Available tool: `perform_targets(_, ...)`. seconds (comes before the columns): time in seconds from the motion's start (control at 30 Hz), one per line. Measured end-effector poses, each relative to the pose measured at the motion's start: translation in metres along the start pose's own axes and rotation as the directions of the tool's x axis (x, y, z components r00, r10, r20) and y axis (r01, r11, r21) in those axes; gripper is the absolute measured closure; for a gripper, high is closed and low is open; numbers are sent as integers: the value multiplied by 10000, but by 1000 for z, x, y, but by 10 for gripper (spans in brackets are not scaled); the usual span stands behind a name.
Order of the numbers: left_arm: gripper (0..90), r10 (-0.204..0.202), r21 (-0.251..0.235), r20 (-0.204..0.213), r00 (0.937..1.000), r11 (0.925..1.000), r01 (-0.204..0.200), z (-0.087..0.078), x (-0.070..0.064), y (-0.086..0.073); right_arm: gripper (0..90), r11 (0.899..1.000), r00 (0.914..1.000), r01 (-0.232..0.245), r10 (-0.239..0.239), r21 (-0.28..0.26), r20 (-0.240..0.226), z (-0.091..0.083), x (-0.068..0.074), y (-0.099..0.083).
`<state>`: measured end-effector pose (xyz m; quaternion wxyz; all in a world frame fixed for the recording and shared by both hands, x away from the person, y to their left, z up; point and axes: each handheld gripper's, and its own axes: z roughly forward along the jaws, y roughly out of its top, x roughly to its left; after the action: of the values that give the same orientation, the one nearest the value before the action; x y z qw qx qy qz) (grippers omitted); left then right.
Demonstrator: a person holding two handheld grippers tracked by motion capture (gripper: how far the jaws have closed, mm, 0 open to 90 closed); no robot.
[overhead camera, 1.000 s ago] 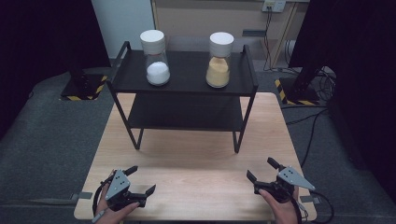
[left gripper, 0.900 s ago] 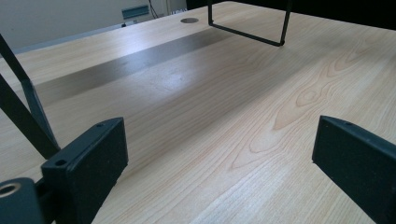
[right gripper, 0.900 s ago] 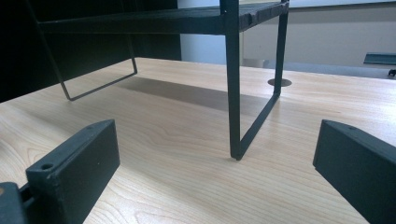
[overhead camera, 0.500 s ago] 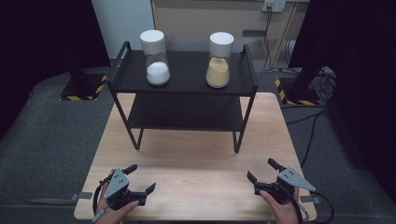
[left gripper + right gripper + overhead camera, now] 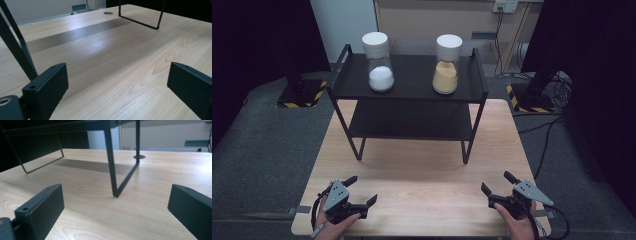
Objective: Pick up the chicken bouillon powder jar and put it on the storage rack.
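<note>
A black two-tier metal shelf (image 5: pixel 409 95) stands at the back of the wooden table (image 5: pixel 422 175). On its top tier a jar of white powder (image 5: pixel 379 68) stands at the left and a jar of tan powder (image 5: pixel 446 64) at the right, both with white lids. My left gripper (image 5: pixel 361 190) rests near the front left edge, open, with bare wood between its jaws (image 5: pixel 117 82). My right gripper (image 5: pixel 498 182) sits near the front right edge, open too, facing a shelf leg (image 5: pixel 112 170).
The shelf's lower tier (image 5: pixel 409 125) holds nothing. Thin black legs (image 5: pixel 140 22) reach down to the tabletop. A round cable hole (image 5: pixel 139 156) lies in the table behind the shelf. Cables and stand bases (image 5: pixel 532 95) sit on the grey floor around the table.
</note>
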<state>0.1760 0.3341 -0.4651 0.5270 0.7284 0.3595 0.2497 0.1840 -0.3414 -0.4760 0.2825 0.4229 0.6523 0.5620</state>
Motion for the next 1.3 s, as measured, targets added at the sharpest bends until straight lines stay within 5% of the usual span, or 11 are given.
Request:
perform_targets(0.67,24,-131,-95,-88,9999,9999,131,3,4,0,12,9990,9989,419,-415,184,-215,-1,7,1)
perform_targets(1.3,24,-62,-31,-16,10000,10000,62,7,1,3,11,9992,9993,314,-309,236,-218,-5,8,-2)
